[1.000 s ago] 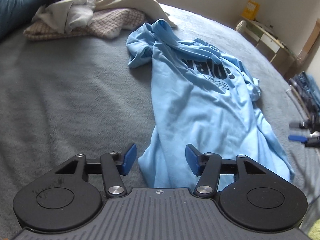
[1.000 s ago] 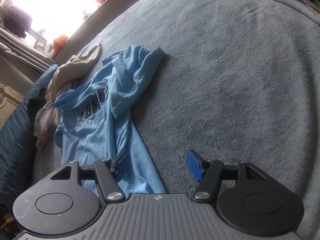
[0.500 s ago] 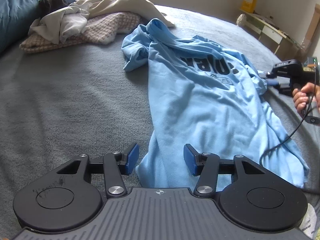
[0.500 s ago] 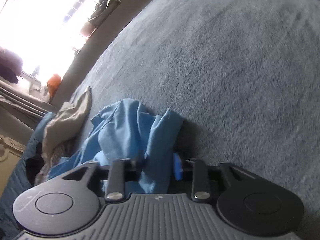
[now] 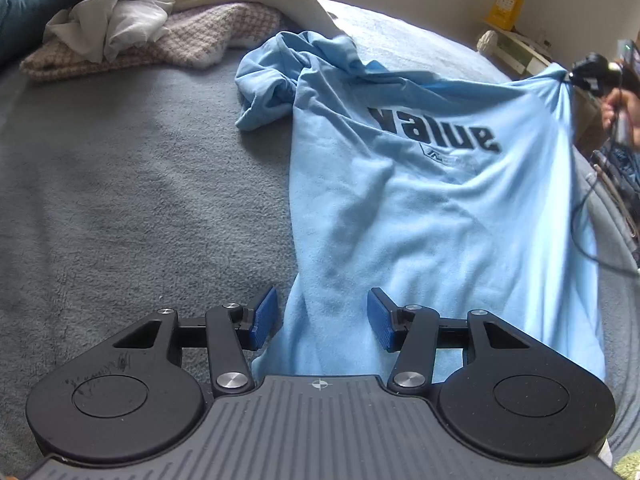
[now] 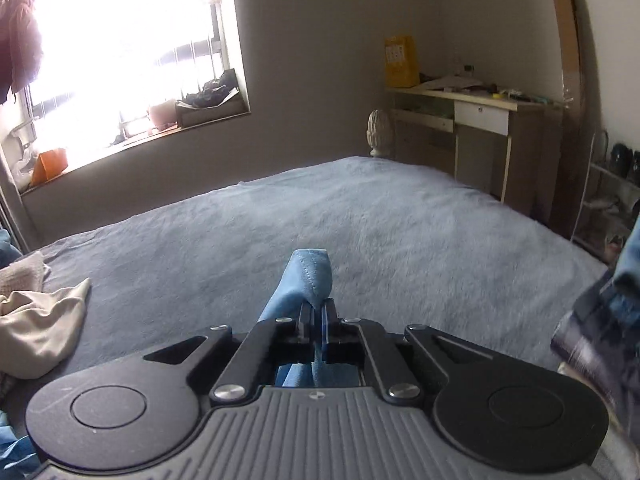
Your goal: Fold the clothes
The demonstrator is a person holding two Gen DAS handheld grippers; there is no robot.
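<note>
A light blue T-shirt [image 5: 420, 200] with a dark "value" print lies on the grey bed cover [image 5: 120, 200]. My left gripper [image 5: 322, 318] hovers open over the shirt's near hem; the cloth lies under and between its blue pads [image 5: 264, 316], which do not press on it. My right gripper [image 6: 318, 312] is shut on a fold of the shirt's edge [image 6: 308, 276], which sticks up past its fingertips. In the left wrist view the right gripper [image 5: 576, 76] holds the shirt's far right corner raised off the bed, and the cloth is stretched toward it. The far left sleeve stays bunched.
A heap of white, cream and knitted clothes [image 5: 140, 28] sits at the head of the bed, and a cream garment [image 6: 40, 320] lies at left. A desk [image 6: 472, 120] and a wire rack stand past the bed's far corner. A person's jeans leg [image 6: 608, 320] is at right.
My right gripper closed on the shirt's edge and swung up and away to the right, lifting and spreading the shirt so the print shows. The left gripper barely shifted and stays open.
</note>
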